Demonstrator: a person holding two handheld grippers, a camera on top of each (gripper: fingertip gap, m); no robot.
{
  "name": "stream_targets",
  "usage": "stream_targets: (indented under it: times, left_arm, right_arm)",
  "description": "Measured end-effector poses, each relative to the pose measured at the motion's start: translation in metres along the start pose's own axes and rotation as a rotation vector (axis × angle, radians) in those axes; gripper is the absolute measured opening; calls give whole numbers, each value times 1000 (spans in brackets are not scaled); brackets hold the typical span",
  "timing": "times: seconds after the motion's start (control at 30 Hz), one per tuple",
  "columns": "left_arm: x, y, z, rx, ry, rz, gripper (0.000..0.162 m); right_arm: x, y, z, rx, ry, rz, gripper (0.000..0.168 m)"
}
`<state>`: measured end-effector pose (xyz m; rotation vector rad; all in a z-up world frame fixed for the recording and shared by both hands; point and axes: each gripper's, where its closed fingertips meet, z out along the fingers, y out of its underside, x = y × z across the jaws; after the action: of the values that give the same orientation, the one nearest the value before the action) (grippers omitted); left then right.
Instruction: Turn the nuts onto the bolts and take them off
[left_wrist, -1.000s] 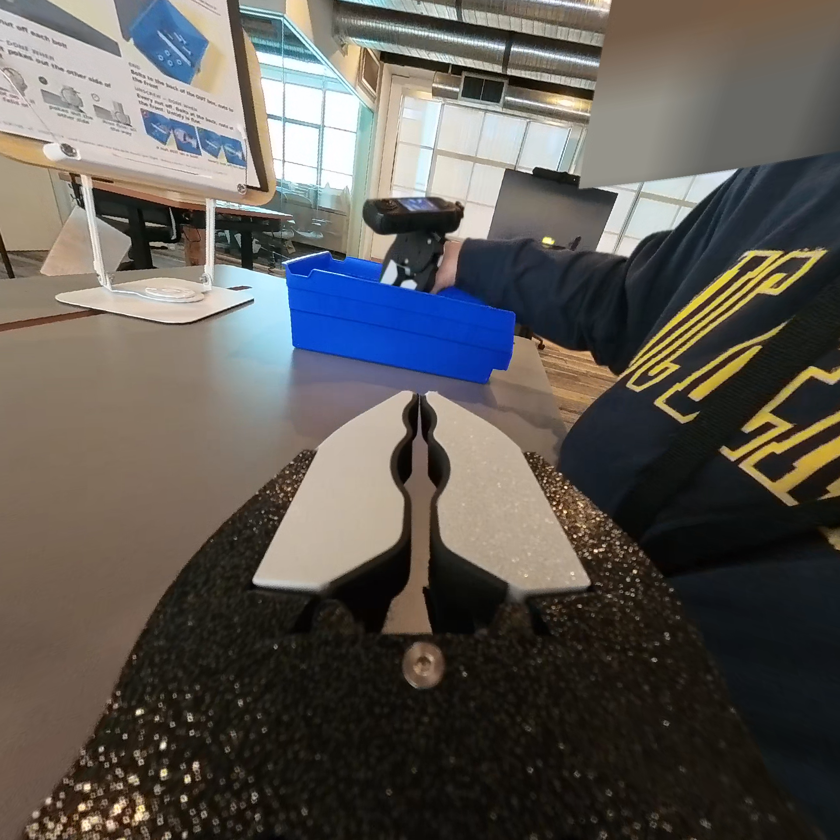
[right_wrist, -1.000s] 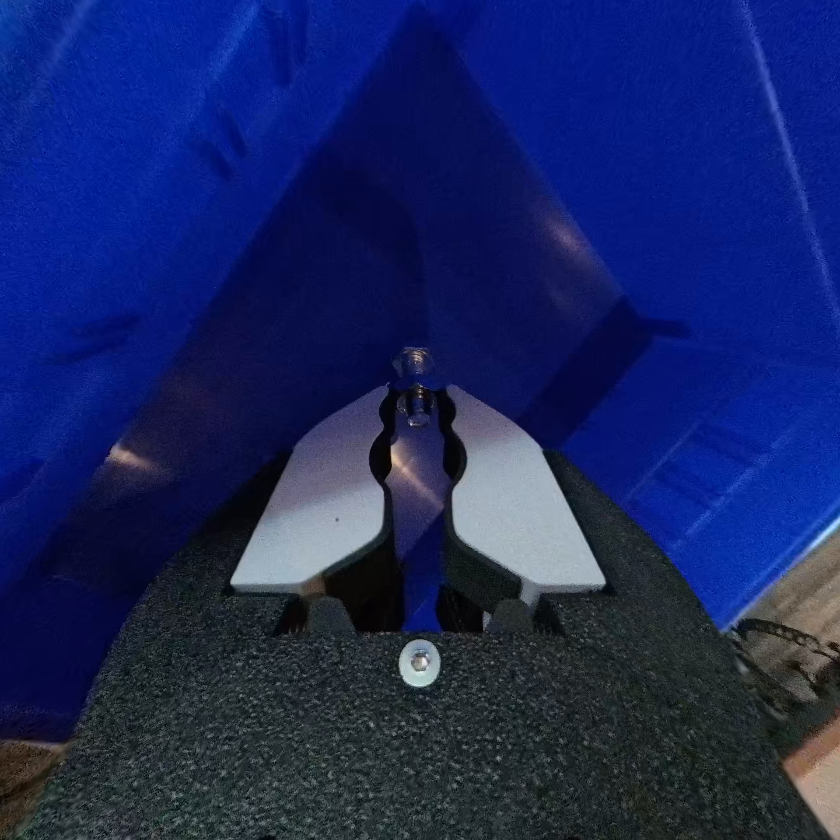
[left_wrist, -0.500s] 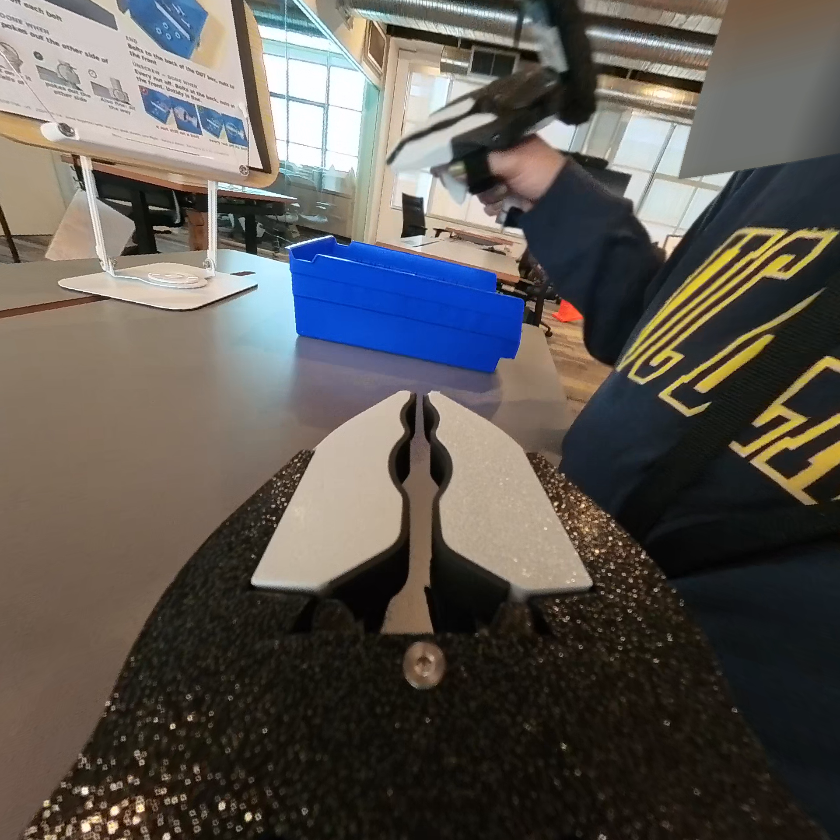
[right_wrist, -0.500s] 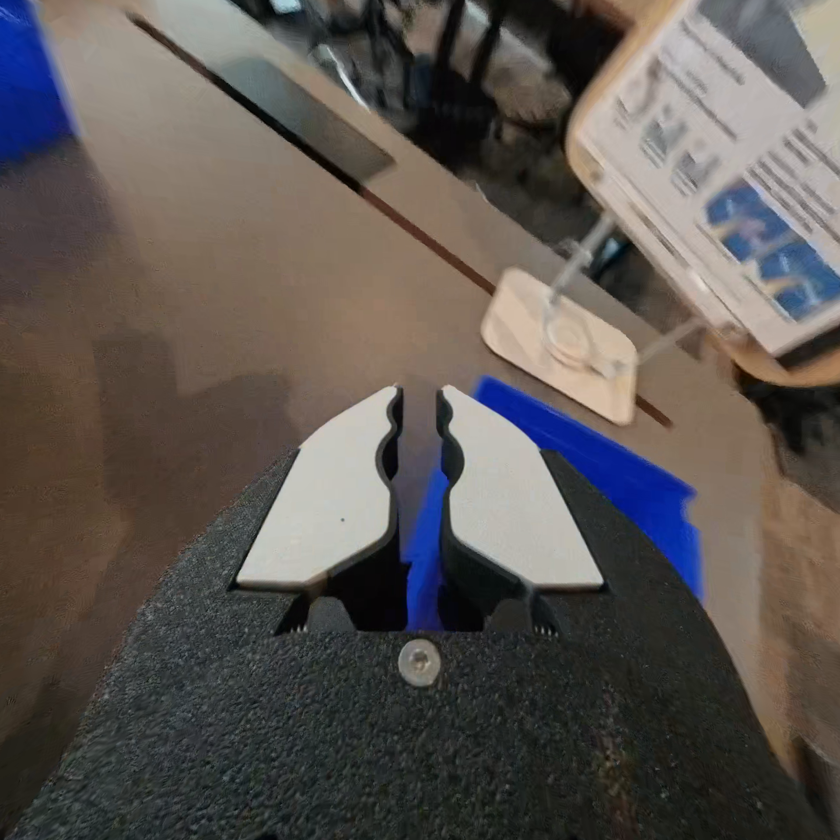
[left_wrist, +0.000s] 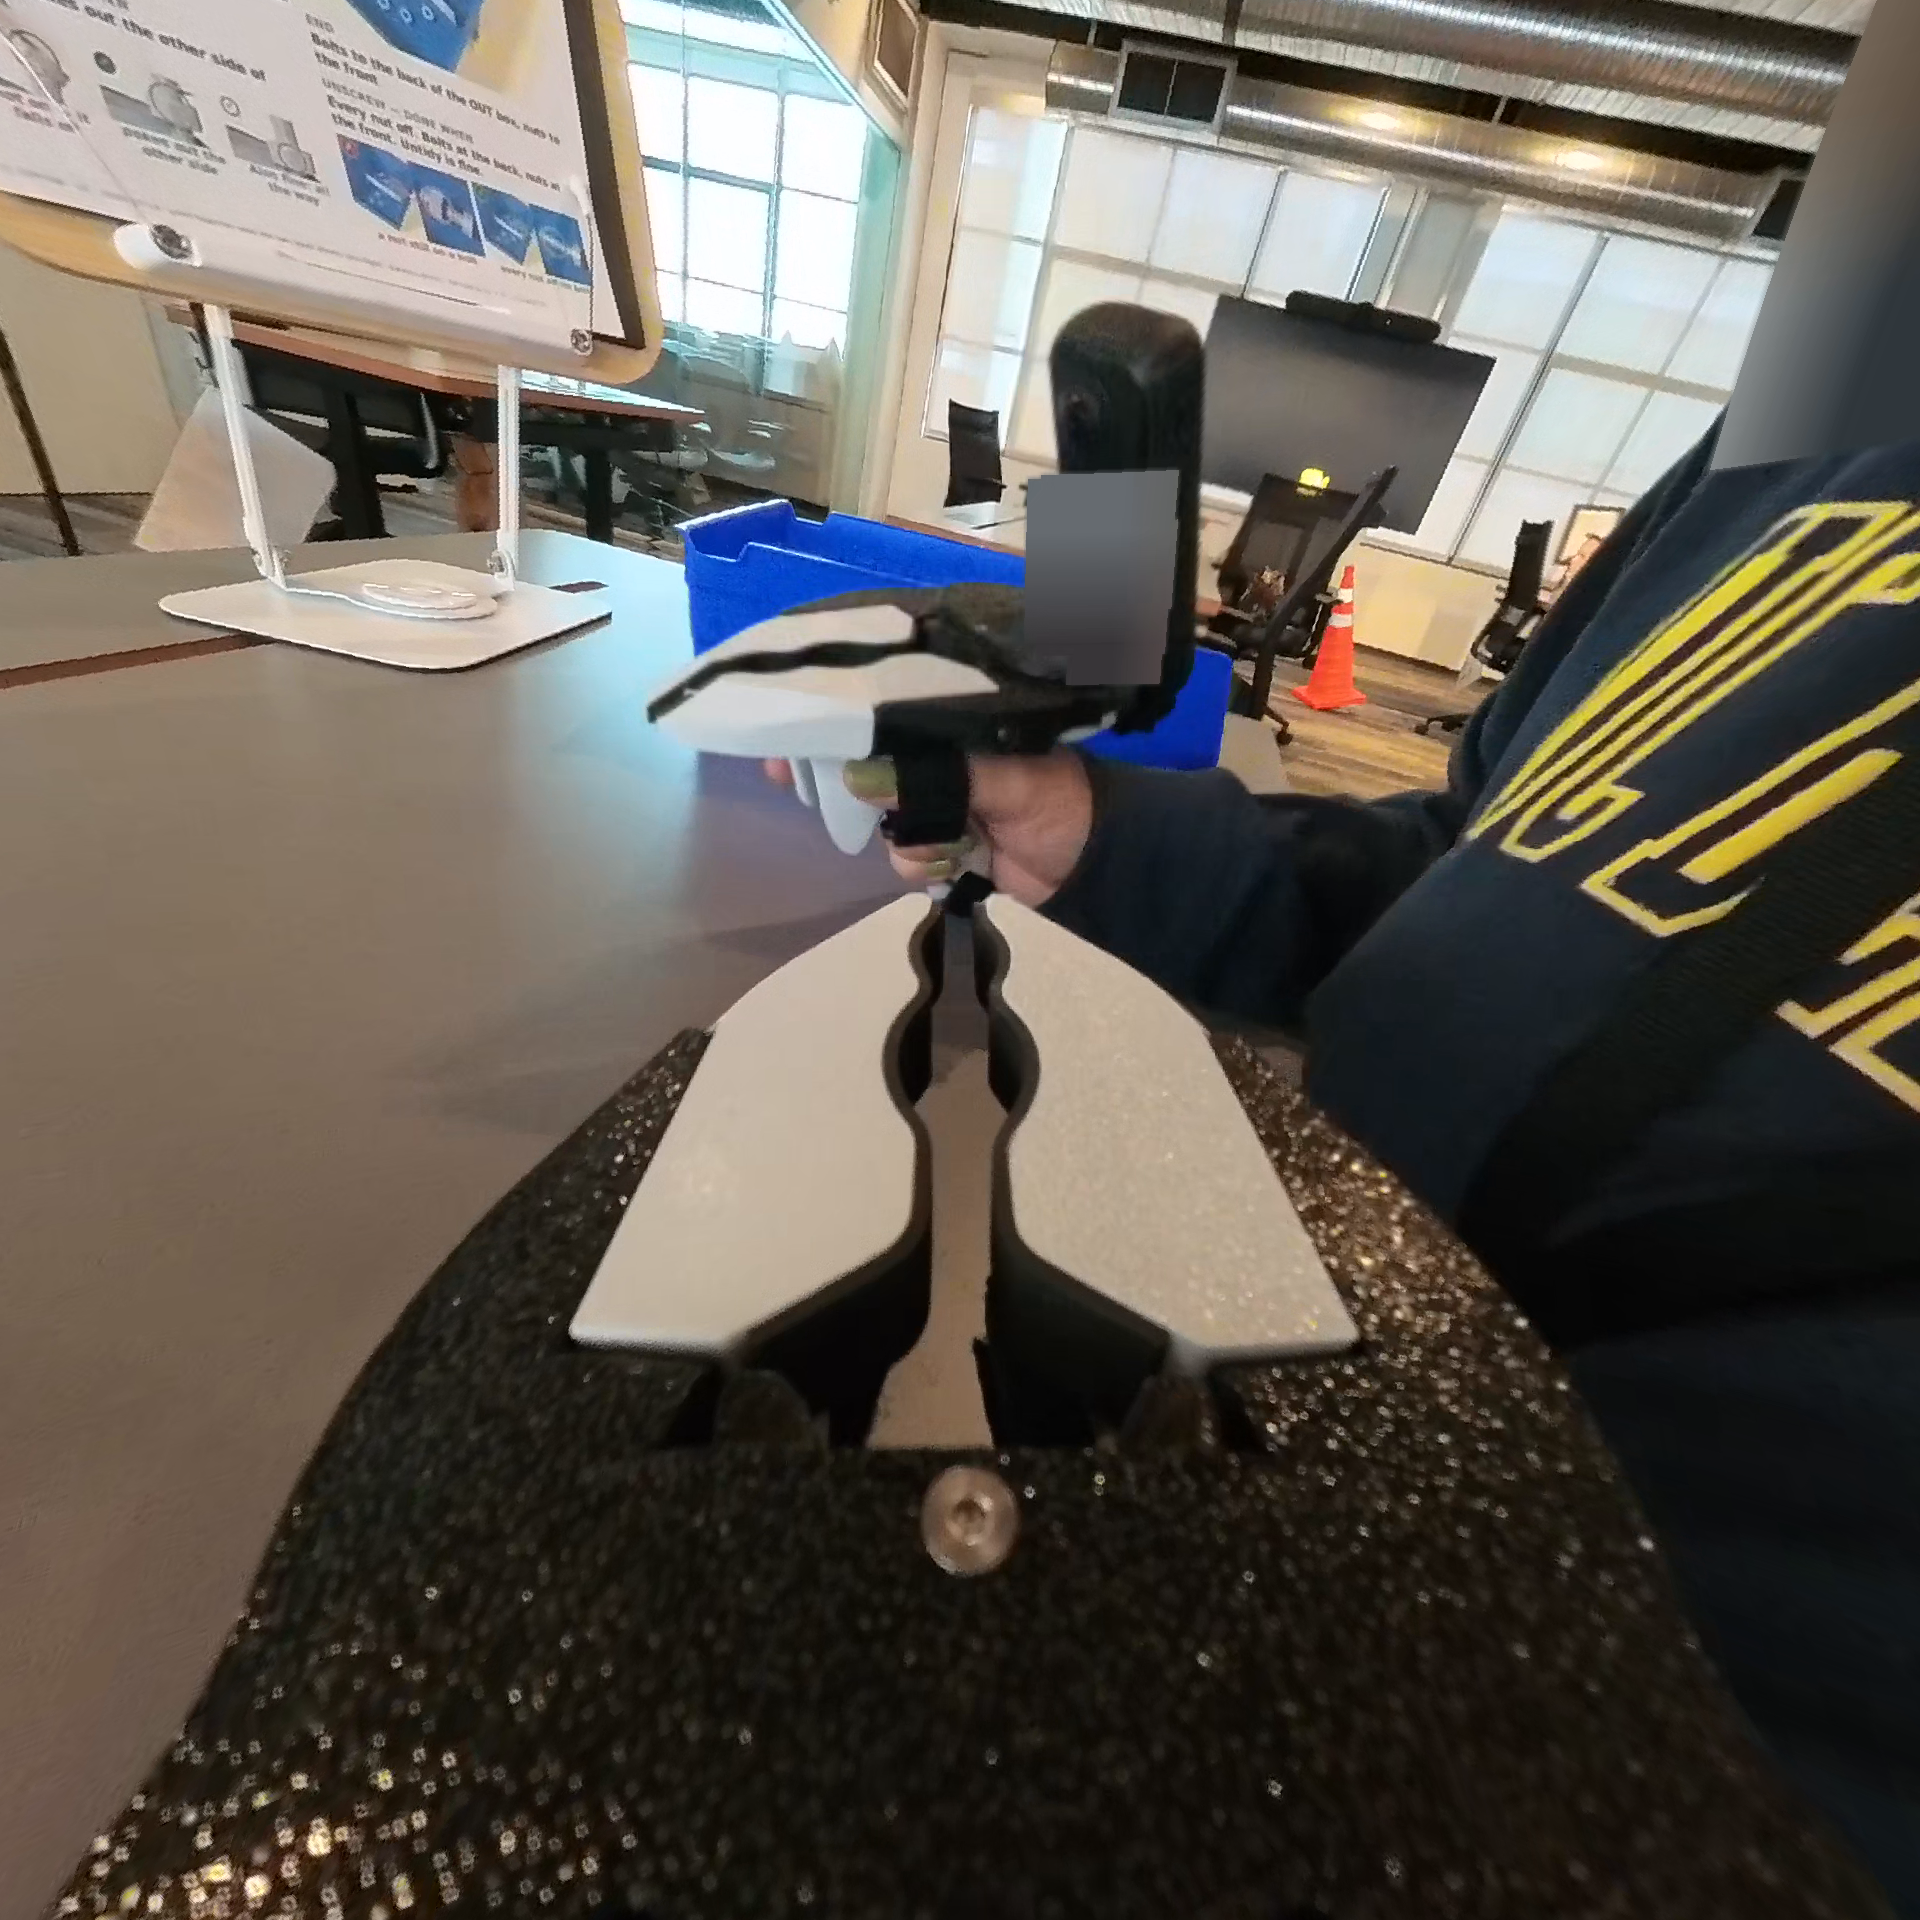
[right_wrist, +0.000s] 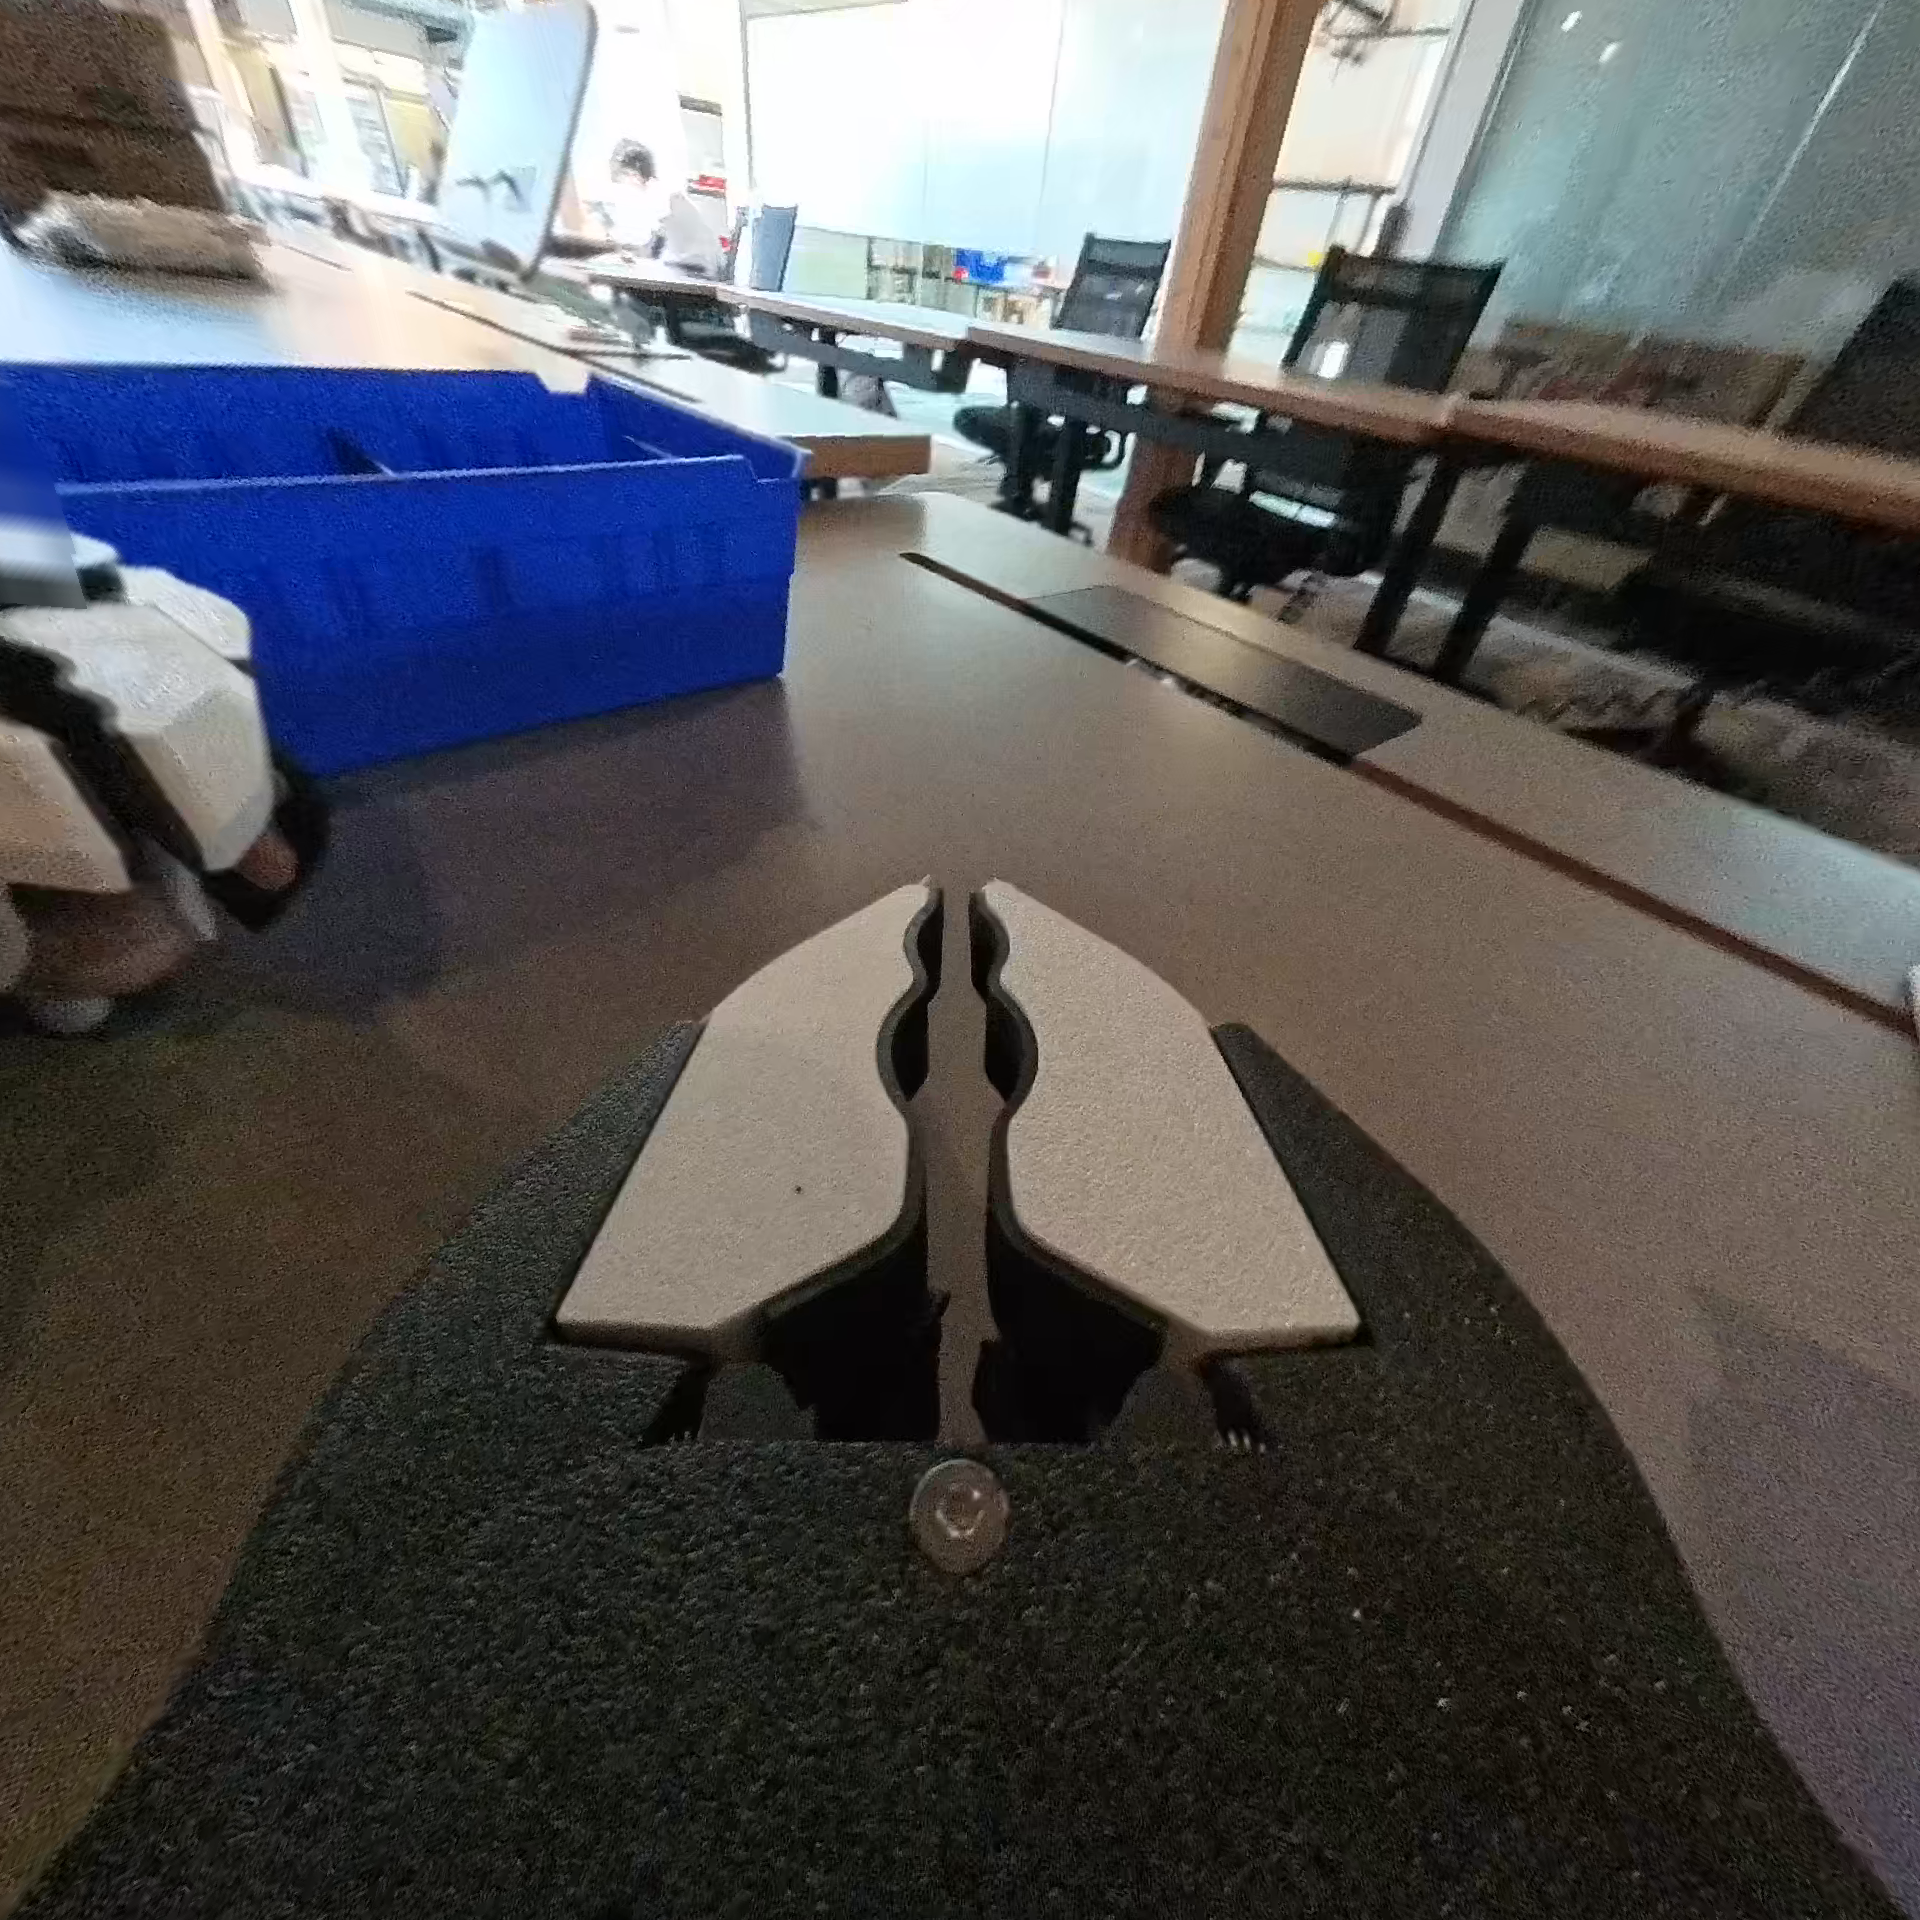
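Note:
No nut or bolt shows in either view. My left gripper (left_wrist: 957, 906) is empty, its fingers shut to a narrow slit, and it is held low over the grey table (left_wrist: 312, 935). My right gripper (right_wrist: 956, 889) is shut and empty, low over the same table (right_wrist: 1143, 779). In the left wrist view the right gripper (left_wrist: 665, 709) hangs just ahead of my left fingertips, held by a hand (left_wrist: 1023, 821) and pointing left. In the right wrist view the left gripper (right_wrist: 272, 821) shows at the left edge. The blue bin (left_wrist: 748, 582) stands beyond; its inside divider (right_wrist: 353, 452) shows, its floor is hidden.
An instruction board on a white stand (left_wrist: 384, 603) is at the back left of the table. A person in a dark sweatshirt (left_wrist: 1610, 935) fills the right side. A dark slot (right_wrist: 1195, 655) runs across the table. Desks and chairs stand beyond.
My right gripper let go of a bolt with a nut inside the blue bin, lifted out, swung down in front of my left gripper and shut. The left gripper barely moved.

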<state>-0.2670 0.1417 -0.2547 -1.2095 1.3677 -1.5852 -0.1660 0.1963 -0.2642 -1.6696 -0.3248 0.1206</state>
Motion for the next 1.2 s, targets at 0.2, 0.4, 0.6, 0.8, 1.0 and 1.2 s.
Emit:
stream_targets:
  times: [0.2,0.4,0.6,0.8,1.0,1.2]
  left_arm:
    - [7,-3,2,7,19,45,4]
    - [36,-33,-2,31,66,183,4]
    - [48,-98,-41,169,-12,278,1]
    - [-11,-143,-137,227,-483,301,2]
    - [-68,-142,-239,245,-866,98,6]
    - [-125,-127,-240,-258,-806,131,11]
  right_arm:
    - [-11,-6,-2,107,96,-260,3]
    - [-11,-9,-6,144,95,-243,2]
    - [-11,-11,-9,161,94,-247,3]
    - [-7,-13,-12,178,113,-227,4]
    - [-2,-13,-13,183,131,-207,5]
    - [-2,-12,-11,176,124,-194,6]
